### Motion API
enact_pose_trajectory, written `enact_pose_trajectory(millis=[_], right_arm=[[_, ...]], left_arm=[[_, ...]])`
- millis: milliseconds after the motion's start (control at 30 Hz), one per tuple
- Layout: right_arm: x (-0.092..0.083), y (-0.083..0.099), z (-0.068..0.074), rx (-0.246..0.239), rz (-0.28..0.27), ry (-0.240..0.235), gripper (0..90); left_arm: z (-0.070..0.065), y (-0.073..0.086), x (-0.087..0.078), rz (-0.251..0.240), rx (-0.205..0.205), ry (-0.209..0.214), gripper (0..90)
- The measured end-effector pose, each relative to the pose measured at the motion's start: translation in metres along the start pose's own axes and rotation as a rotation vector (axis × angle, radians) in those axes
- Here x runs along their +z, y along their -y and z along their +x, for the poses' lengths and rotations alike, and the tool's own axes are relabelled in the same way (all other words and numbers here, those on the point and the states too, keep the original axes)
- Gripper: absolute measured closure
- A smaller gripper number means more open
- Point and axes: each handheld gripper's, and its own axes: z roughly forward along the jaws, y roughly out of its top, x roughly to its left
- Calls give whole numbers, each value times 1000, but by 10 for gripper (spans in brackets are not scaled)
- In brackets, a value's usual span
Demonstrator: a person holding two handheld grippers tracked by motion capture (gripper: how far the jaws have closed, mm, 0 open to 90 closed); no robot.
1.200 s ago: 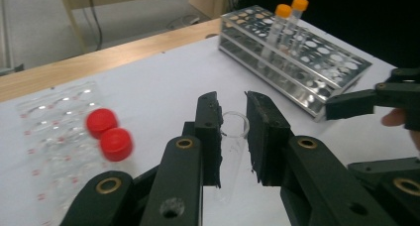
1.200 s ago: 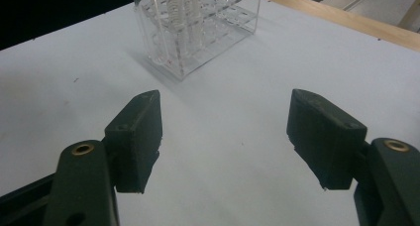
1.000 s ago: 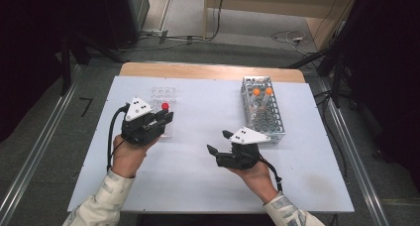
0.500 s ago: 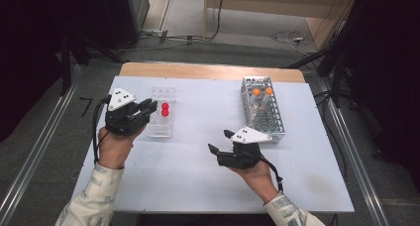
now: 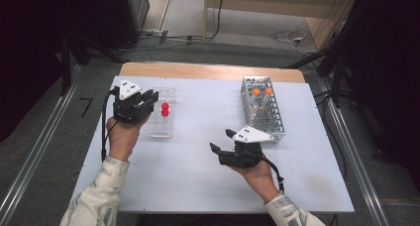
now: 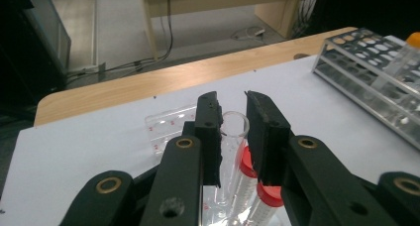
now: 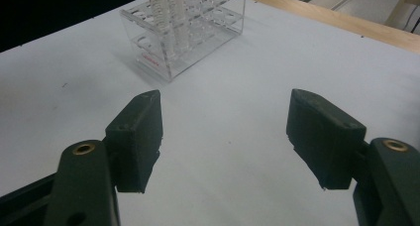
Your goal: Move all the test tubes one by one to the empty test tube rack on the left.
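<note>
Gripping an uncapped clear tube [image 6: 233,132], left gripper [image 6: 233,137] hid the tube's base; right gripper [image 7: 225,137] hung released over the table [image 7: 237,87].

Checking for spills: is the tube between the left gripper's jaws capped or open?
Open: the clear tube shows a bare round rim between the left gripper jaws, unlike the red-capped tubes beside it.

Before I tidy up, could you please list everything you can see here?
table: one, white with a wooden far edge, under everything
clear rack: one, transparent, table's left
red-capped tubes: two, in the clear rack
uncapped tube: one, clear, at the clear rack
metal rack: one, silver, table's right
orange-capped tubes: two, metal rack's far end
left gripper: black, jaws closed on the uncapped tube
right gripper: black, jaws open, mid-table
</note>
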Motion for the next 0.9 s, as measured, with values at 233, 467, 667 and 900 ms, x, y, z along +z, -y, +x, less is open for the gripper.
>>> enact_pose_trajectory(millis=[233, 467, 667, 900], right_arm=[[-1, 0, 0, -1, -3, 1, 288], [-1, 0, 0, 0, -2, 2, 289], [-1, 0, 0, 0, -3, 3, 289], [-1, 0, 0, -4, -4, 5, 290]], left_arm=[[1, 7, 8, 19, -4, -5, 764], [1, 14, 14, 37, -15, -8, 763], [2, 22, 20, 67, -24, 1, 762], [0, 29, 26, 91, -27, 2, 756]])
